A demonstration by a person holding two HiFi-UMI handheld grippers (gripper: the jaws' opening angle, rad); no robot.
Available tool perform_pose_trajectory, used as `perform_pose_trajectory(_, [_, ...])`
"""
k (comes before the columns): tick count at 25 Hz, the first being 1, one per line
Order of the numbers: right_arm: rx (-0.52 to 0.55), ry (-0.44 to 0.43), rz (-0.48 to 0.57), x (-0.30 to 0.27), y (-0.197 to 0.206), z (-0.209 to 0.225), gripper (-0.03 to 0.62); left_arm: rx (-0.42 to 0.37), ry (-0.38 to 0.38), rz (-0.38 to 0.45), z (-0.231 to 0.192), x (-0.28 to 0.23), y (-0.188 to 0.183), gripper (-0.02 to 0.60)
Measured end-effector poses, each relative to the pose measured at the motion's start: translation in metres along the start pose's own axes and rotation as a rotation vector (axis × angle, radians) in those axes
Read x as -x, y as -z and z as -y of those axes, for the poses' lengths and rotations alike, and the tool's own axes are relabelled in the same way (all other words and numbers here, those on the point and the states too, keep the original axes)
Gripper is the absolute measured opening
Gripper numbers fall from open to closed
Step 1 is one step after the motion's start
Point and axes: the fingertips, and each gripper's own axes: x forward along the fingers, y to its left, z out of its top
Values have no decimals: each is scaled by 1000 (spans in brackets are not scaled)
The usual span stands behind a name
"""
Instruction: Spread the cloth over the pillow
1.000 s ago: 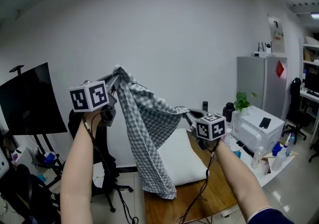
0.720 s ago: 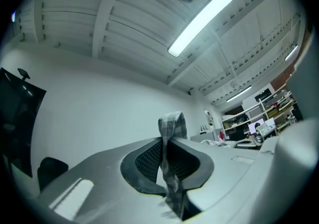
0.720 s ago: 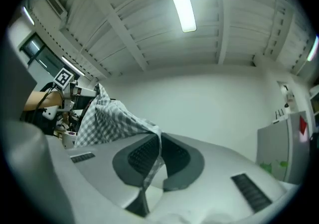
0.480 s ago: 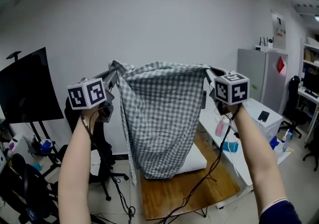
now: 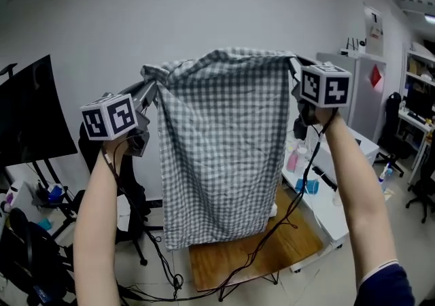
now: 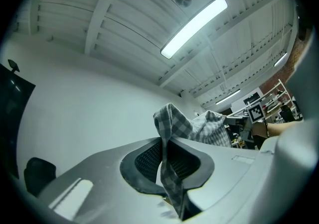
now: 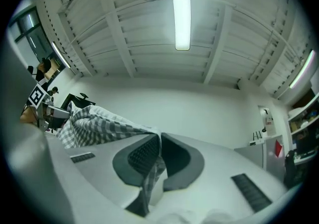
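Bright, even fluorescent light. Ceiling tube (image 7: 180, 9) glares at top centre of right gripper view. Both gripper views: heavy fisheye curve, black vignetted corners. Head view sharp, shadows soft.

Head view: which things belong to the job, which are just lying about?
Job: cloth; left gripper and right gripper, both shut on its top corners; pillow, nearly hidden behind it; wooden table.
Lying about: monitor, pink bottle, white desk.

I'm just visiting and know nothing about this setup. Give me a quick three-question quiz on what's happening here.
1. True or false: the cloth is folded into a small square.
2. Which holds the cloth: A) left gripper only, B) right gripper only, C) both?
3. In the head view, what stands below the hanging cloth?
Key: 1 false, it hangs spread out in the air; 2 C; 3 a wooden table.
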Motion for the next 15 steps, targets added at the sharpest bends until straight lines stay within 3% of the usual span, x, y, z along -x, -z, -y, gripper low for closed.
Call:
perform_pose_trajectory(5, [-12, 42, -9, 1, 0, 15, 23, 32, -24, -23, -9, -7, 19, 31])
perform_pose_trajectory(15, [-44, 25, -6, -6, 12, 39, 23, 61, -69, -33, -5, -23, 30, 20])
